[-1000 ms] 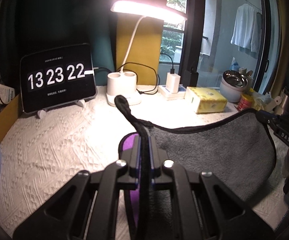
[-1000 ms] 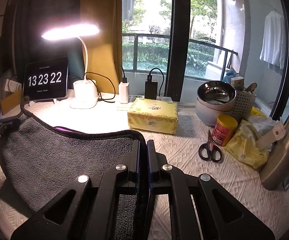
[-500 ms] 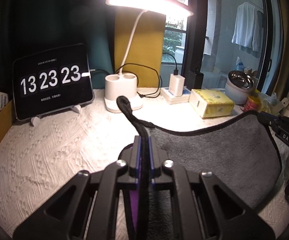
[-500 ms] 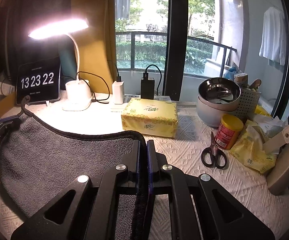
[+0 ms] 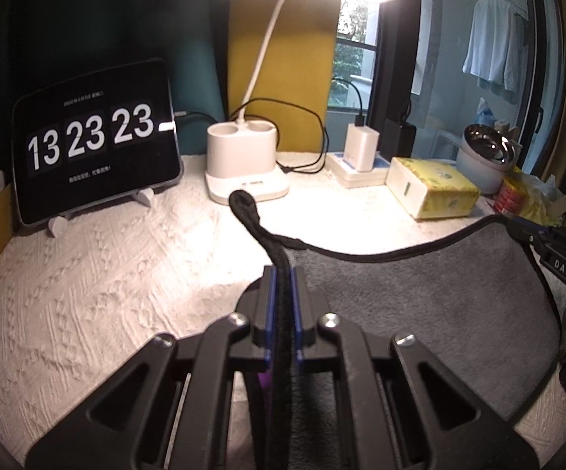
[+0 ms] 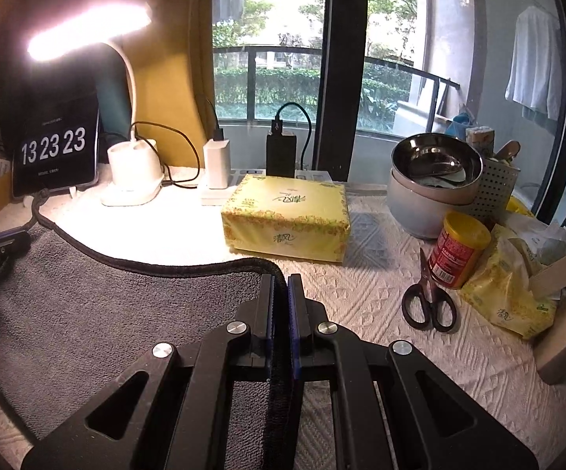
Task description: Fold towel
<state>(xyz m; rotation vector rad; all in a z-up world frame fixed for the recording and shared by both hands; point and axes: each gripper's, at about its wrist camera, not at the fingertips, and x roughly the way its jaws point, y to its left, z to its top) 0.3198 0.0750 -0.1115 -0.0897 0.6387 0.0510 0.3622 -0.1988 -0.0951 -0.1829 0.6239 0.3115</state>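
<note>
Currently both of your tools are committed: the left hand-held gripper (image 5: 281, 309) is clamped on the black-bound edge of the grey towel (image 5: 420, 313), a loop of binding standing up past its tips, and the right hand-held gripper (image 6: 281, 305) is pinched on the opposite corner (image 6: 271, 266) of that same hem. The towel sags between them, its far edge bowing down over the white textured surface (image 5: 87, 293), with the lower part draped toward you. Judgement: you are mid-carry on a fold, bringing the held edge over. To do it well, keep both corners level and draw them slightly apart so the bow in the hem comes taut before you lay it down; a slack edge will likely land crooked. Carry forward low and set the hem square on the cloth beneath. Watch the tissue box (image 6: 286, 219) just beyond the right corner, and the scissors (image 6: 427, 305) to its right. Release only once both corners rest flat.
</note>
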